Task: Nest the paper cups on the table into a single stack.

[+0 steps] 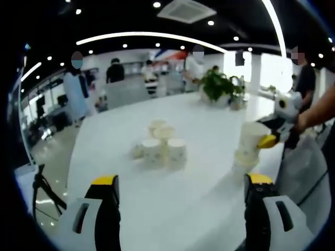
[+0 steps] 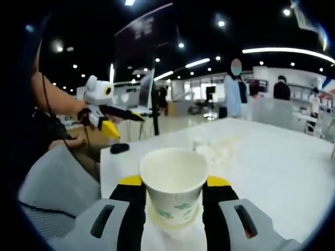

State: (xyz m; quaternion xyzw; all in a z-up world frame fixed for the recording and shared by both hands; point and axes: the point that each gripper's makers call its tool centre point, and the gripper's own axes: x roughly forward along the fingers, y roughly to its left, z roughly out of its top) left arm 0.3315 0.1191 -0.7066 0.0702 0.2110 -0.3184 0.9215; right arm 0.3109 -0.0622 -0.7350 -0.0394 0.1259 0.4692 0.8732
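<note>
A cluster of several white paper cups (image 1: 159,146) stands mid-table; in the right gripper view this cluster (image 2: 214,149) is a blur further out. My right gripper (image 2: 174,181) is shut on one white paper cup (image 2: 172,180), which sits in the mouth of a cup stack (image 2: 172,222) below it. The left gripper view shows that right gripper (image 1: 268,130) coming in from the right, holding its cup (image 1: 252,135) on top of the stack (image 1: 243,159). My left gripper (image 1: 182,180) is wide open and holds nothing, near the table's front edge. A hand holds the left gripper (image 2: 123,124) up at the left, off the table.
The white table (image 1: 199,120) runs long, with a potted plant (image 1: 217,86) at its far end. A small black object (image 2: 119,148) lies near the table corner. A tripod (image 1: 44,191) stands on the floor to the left. Several people stand beyond the table.
</note>
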